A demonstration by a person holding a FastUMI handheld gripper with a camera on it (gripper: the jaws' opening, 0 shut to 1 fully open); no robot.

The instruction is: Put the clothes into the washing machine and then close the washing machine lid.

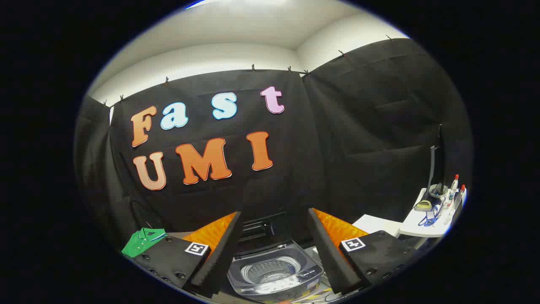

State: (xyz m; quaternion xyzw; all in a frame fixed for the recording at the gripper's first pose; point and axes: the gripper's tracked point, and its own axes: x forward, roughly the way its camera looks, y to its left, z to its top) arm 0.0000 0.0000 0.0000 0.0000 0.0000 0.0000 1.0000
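Observation:
A small top-loading washing machine point(274, 270) stands just ahead of my fingers, seen between them. Its dark lid point(263, 230) is raised upright at the back, and the perforated drum point(270, 270) below looks empty. A folded green polo shirt point(143, 241) lies to the left of the machine, beyond my left finger. My gripper point(274, 261) is open, held above the machine with nothing between its fingers.
A white side table point(422, 228) stands to the right, carrying bottles point(453, 188), a tape roll and small items, with a dark upright panel point(434, 169) behind them. Black cloth walls close in the booth behind and to both sides.

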